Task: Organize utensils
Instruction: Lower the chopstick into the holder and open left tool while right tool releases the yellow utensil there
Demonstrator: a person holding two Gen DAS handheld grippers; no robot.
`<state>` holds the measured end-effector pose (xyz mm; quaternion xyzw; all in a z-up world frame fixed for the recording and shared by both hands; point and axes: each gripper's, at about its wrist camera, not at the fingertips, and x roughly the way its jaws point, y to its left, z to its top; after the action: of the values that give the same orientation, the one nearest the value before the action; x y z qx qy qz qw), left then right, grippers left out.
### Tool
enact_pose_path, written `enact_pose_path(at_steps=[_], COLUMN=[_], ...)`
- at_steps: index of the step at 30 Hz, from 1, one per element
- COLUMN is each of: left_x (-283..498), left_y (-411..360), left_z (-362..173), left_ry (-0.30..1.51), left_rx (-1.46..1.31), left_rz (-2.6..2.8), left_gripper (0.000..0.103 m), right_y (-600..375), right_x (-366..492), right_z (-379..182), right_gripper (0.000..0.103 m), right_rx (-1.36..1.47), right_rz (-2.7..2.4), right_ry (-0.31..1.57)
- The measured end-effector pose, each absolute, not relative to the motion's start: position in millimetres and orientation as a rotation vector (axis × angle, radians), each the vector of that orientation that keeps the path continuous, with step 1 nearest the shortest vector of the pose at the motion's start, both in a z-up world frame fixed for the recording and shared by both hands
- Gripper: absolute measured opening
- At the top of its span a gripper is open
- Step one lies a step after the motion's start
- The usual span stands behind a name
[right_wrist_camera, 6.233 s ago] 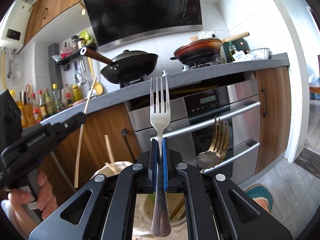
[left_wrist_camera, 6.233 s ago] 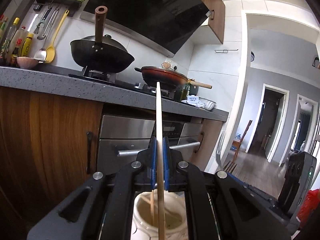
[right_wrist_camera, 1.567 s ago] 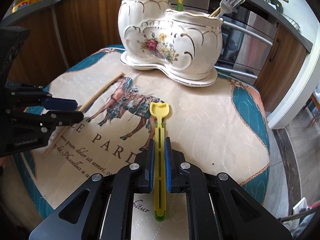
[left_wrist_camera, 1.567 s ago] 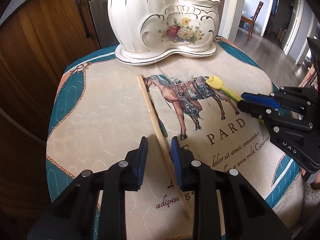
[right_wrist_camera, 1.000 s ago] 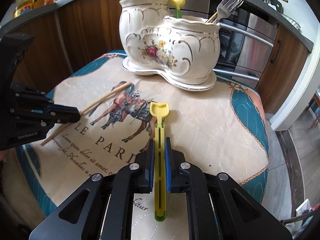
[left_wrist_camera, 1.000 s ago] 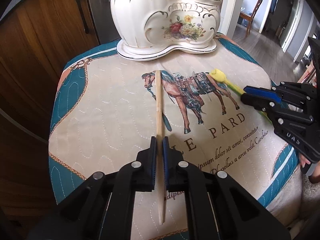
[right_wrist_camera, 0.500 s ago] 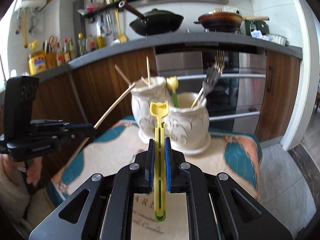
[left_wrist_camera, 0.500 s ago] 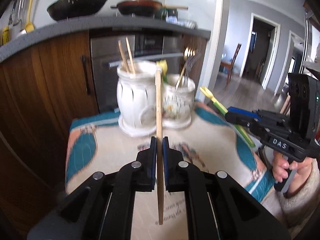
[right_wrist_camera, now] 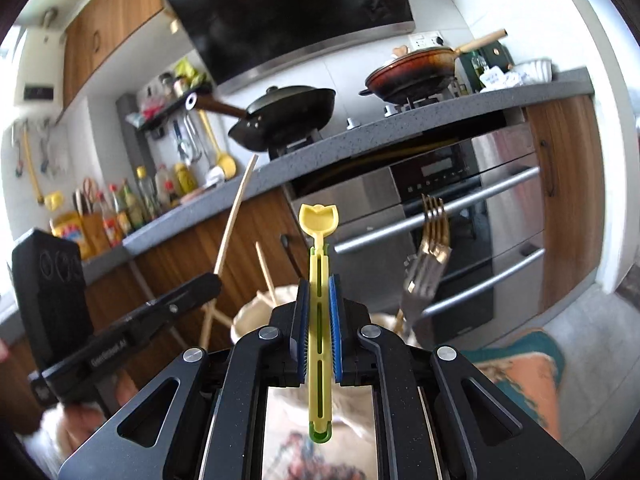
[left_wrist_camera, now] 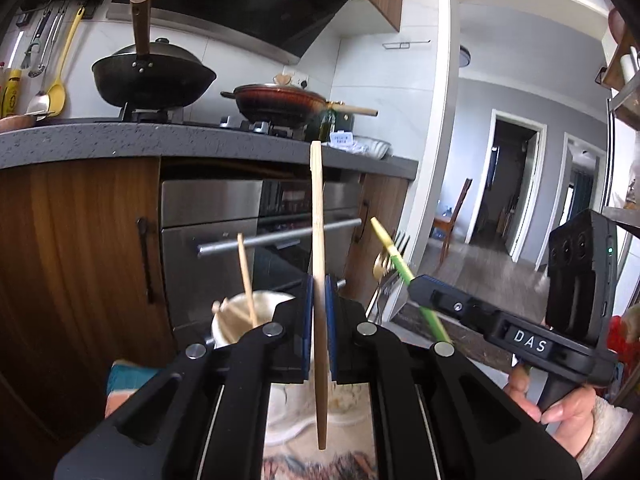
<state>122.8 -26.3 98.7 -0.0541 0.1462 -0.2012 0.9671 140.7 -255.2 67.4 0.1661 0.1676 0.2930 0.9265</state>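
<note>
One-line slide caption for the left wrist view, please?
Left tongs clamp a wooden chopstick above the ceramic holder.

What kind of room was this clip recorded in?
A home kitchen, almost certainly: a black wok and a red pan sit on a gas hob under a range hood, with a built-in steel oven below the grey countertop.

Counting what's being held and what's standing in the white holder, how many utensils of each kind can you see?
Wooden chopsticks: 3
Forks: 2
Yellow tulip-topped utensil: 1
Total: 6
</note>
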Motion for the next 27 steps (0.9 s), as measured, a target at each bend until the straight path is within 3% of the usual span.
enact_pose_path(at_steps=[13, 27], left_x=[173.4, 149.5], left_y=[-17.7, -28.6], left_z=[90.0, 71.9], left_ry=[0.209, 0.189], left_rx=[-0.202, -0.079], left_rz=[-0.401, -0.366], left_gripper=[0.006, 0.006], right_y=[-240.2, -229.9], right_x=[183.3, 188.2], right_z=[48.1, 31.0], right_gripper=[0.011, 0.011], right_rx=[0.393, 0.302], right_rz=[0.576, 0.495], right_ry=[0.308, 0.279])
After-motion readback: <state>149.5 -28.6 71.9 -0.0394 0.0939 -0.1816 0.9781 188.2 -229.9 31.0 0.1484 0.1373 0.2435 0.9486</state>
